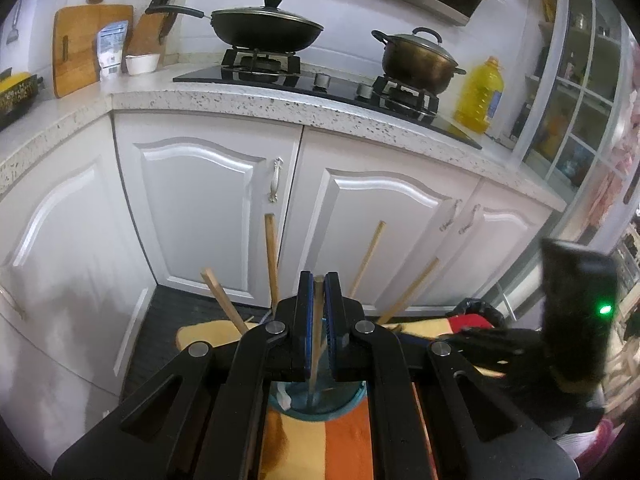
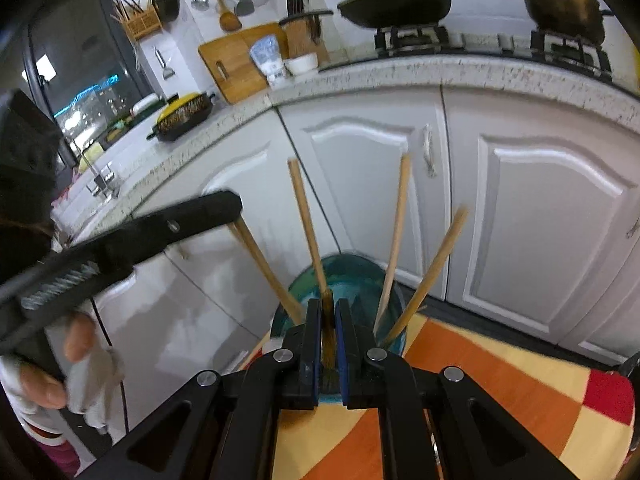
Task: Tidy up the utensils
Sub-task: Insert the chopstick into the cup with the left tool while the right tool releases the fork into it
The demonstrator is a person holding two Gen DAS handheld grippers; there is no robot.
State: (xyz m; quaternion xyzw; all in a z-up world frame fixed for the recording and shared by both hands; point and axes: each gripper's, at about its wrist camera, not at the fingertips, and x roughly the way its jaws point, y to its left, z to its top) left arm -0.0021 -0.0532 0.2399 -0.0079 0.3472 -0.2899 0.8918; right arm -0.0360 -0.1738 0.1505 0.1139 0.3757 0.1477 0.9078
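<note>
My left gripper (image 1: 319,280) is shut on a thin wooden chopstick (image 1: 317,344), held upright over a teal glass holder (image 1: 340,402). My right gripper (image 2: 328,305) is shut on a darker brown chopstick (image 2: 329,340) just above the same holder (image 2: 348,276). Several pale wooden chopsticks (image 2: 306,220) stand fanned out in the holder, and their tops show in the left wrist view too (image 1: 272,256). In the right wrist view the left gripper's finger (image 2: 224,206) reaches in from the left, with a hand (image 2: 48,384) on its handle.
The holder stands on an orange, yellow and red checked cloth (image 2: 500,380). White cabinet doors (image 1: 208,208) lie close ahead under a speckled counter (image 1: 240,100). On it are a wok (image 1: 266,28), a lidded pot (image 1: 418,58), an oil bottle (image 1: 480,92) and a cutting board (image 1: 80,48).
</note>
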